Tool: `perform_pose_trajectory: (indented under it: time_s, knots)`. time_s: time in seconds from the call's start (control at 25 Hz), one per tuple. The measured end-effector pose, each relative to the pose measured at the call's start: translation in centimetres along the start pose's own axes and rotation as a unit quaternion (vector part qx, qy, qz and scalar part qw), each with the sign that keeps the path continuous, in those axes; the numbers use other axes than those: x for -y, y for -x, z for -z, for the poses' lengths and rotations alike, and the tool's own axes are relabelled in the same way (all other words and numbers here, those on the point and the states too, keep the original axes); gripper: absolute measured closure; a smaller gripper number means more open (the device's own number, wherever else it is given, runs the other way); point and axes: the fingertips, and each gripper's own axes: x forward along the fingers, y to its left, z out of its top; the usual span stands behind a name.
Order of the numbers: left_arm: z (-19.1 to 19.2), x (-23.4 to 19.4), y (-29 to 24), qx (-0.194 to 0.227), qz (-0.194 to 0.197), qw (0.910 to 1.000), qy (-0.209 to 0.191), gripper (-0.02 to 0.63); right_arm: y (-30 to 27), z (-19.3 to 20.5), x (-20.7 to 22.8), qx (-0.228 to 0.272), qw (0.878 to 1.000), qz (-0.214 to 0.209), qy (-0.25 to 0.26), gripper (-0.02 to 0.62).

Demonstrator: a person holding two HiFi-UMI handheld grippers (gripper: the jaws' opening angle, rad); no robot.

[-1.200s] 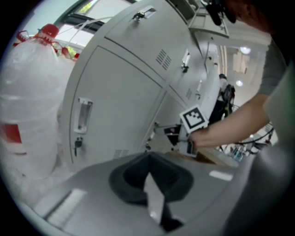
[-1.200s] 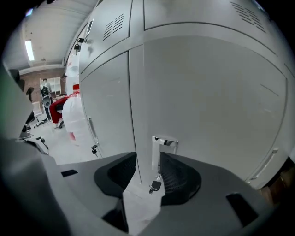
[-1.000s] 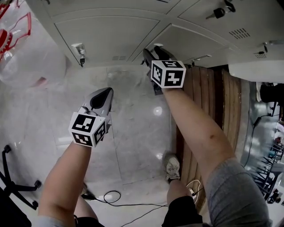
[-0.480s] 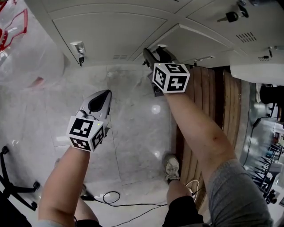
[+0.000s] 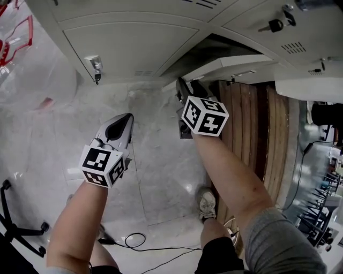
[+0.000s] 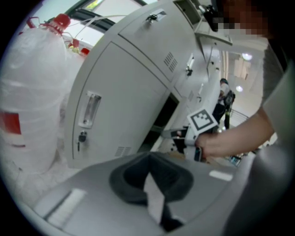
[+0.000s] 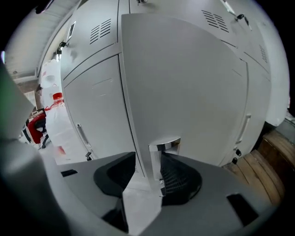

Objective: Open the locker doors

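Evidently door half-open | right claw [image 7: 152,162], jaws just closing, clamped the locker door [image 7: 184,83] edge at its handle [image 7: 164,144] to pull it wider | left claw [image 5: 127,119] clenched, empty, kept aside.

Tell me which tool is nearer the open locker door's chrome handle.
Right. The right tool has just been closing, the chrome handle between its jaws; the left tool hangs over the marble floor, short of the lockers.

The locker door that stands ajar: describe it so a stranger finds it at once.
Start at the bank of pale grey lockers and follow its bottom row. One door stands ajar, a dark gap behind it, a chrome handle on its edge; its left neighbour is shut, key hanging.
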Motion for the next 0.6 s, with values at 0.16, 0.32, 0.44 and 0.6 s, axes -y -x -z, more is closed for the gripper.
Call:
perform_pose_trajectory:
  time_s: [0.16, 0.32, 0.44, 0.6]
  knots:
    - [0.2, -0.1, 0.8, 0.0, 0.0, 1.0, 0.005, 0.601, 1.0, 0.8, 0.8, -0.019, 0.999, 0.025, -0.034, 0.439]
    - [1.0, -0.6, 1.8, -0.004, -0.005, 0.9999, 0.013, 0.601, 1.1, 1.0, 1.2, -0.045, 0.997, 0.022, -0.064, 0.454]
    - [1.9, -0.9, 2.4, -0.01, -0.009, 0.9997, 0.018, 0.601, 1.3, 1.2, 1.3, -0.051, 0.996, 0.019, -0.075, 0.452]
    - [2.6, -0.7, 3.0, -0.014, -0.009, 0.9997, 0.018, 0.601, 2.7, 2.1, 1.8, -0.048, 0.996, 0.015, -0.068, 0.451]
